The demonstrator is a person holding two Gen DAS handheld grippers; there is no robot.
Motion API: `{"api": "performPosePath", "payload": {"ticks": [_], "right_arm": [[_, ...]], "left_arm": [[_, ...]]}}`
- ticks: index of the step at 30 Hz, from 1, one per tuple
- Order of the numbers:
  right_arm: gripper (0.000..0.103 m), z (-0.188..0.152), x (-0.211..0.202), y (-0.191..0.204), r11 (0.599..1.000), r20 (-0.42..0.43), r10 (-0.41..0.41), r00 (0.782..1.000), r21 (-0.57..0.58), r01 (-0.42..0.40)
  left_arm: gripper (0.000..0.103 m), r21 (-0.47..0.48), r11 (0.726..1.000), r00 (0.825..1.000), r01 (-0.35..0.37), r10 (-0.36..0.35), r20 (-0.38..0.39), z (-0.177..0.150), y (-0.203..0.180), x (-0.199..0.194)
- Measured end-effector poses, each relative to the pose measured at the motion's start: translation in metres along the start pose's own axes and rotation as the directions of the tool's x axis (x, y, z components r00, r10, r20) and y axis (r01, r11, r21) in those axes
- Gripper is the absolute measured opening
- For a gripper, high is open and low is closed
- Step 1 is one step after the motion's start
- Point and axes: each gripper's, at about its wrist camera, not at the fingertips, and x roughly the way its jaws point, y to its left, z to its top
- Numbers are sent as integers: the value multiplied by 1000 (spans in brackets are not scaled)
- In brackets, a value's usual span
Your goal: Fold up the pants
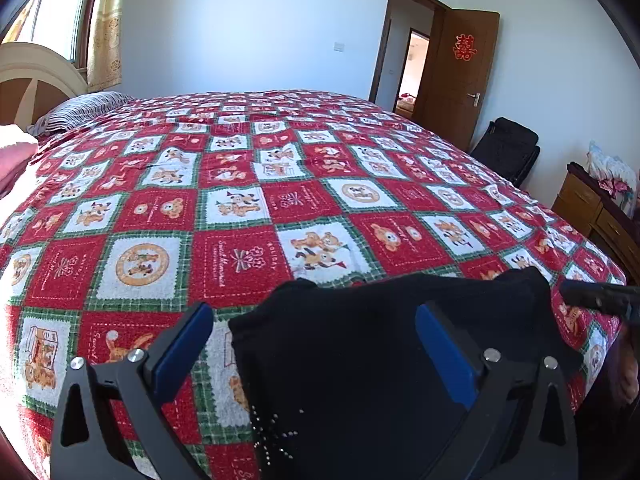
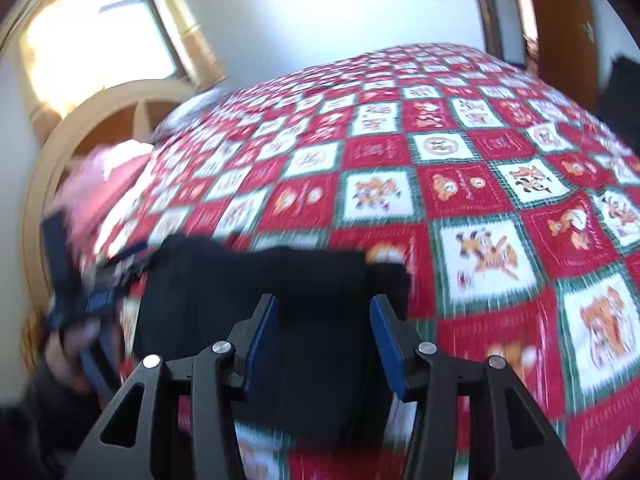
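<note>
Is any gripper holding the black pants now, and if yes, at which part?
Neither holds anything. The left gripper and right gripper are both open above the folded black pants on the bed cover, pads not pressing.

— So where are we standing?
— A home bedroom: a big bed under a red patchwork bedspread (image 1: 248,208), striped pillow (image 1: 84,110) by the curved headboard (image 1: 36,68).
— Anything else?
— Curtained window (image 1: 60,12), wooden door (image 1: 464,76) with a red paper ornament (image 1: 465,48), dresser (image 1: 592,208) alongside.

a bed (image 1: 592,280) under a red checked cartoon blanket (image 1: 240,216), black pants (image 1: 360,360) near its edge, striped pillow (image 1: 80,112) at the head
</note>
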Motion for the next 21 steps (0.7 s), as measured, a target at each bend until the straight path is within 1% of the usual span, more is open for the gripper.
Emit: {"api": "performPosePath", "payload": {"ticks": [3, 4, 5, 6, 8, 11, 13, 14, 15, 16, 18, 19, 21], "right_arm": [[50, 17, 33, -18, 996, -30, 22, 999, 87, -19], [49, 18, 44, -24, 991, -52, 56, 997, 121, -49], [40, 17, 47, -27, 986, -60, 91, 994, 146, -81], [27, 16, 48, -28, 983, -57, 103, 993, 156, -94], [11, 13, 44, -26, 985, -43, 105, 994, 142, -98], [10, 12, 21, -21, 988, 29, 95, 995, 117, -97], [10, 14, 9, -16, 995, 72, 56, 996, 84, -62], [10, 16, 11, -16, 997, 69, -3, 998, 75, -2], [10, 16, 16, -19, 996, 59, -38, 998, 77, 33], [10, 15, 21, -24, 995, 45, -51, 998, 91, 47], [10, 11, 39, -33, 992, -1, -51, 999, 113, 51], [10, 8, 44, -35, 992, -3, -58, 998, 109, 58], [12, 7, 39, -37, 992, 8, -59, 998, 112, 57]], "left_arm": [[103, -13, 1000, 1000, -17, 17, -18, -4, 6, 8], [103, -21, 1000, 1000, -16, 15, -26, -5, 8, 9], [103, -28, 999, 999, -15, 14, -32, -6, 10, 10], [103, -35, 999, 999, -16, 15, -36, -7, 12, 10], [103, -42, 999, 999, -17, 16, -33, -8, 14, 10], [103, -37, 999, 999, -26, 25, -22, -8, 12, 9], [103, -15, 999, 999, -42, 41, -25, -7, 9, 14], [103, -9, 999, 998, -47, 47, -33, -7, 7, 17], [103, -4, 999, 998, -51, 51, -40, -7, 6, 20], [103, 2, 998, 997, -58, 58, -50, -7, 6, 24], [103, 14, 997, 993, -72, 73, -88, -8, 7, 34], [103, -1, 998, 994, -62, 61, -90, -9, 9, 34], [103, -17, 998, 995, -57, 55, -83, -10, 11, 31]]}}
